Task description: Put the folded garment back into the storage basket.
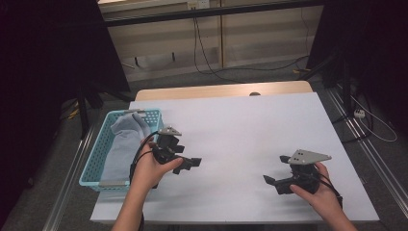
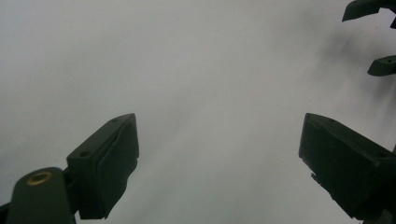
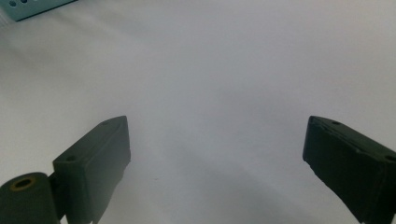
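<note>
A light blue perforated basket [image 1: 94, 155] stands at the table's left edge with grey socks [image 1: 124, 139] lying in it. My left gripper [image 1: 190, 165] is just right of the basket, low over the white table sheet, pointing right. Its jaws stand wide apart with nothing between them [image 2: 219, 158]. My right gripper [image 1: 270, 183] rests near the front right of the sheet, pointing left, open and empty [image 3: 217, 158]. The right gripper's jaw tips [image 2: 373, 32] appear at the top right of the left gripper view.
The white sheet [image 1: 240, 125] covers most of the wooden table [image 1: 216, 89]. A corner of the basket [image 3: 32, 8] appears at the top left of the right gripper view. Dark curtains and cables on the floor lie beyond the table's far edge.
</note>
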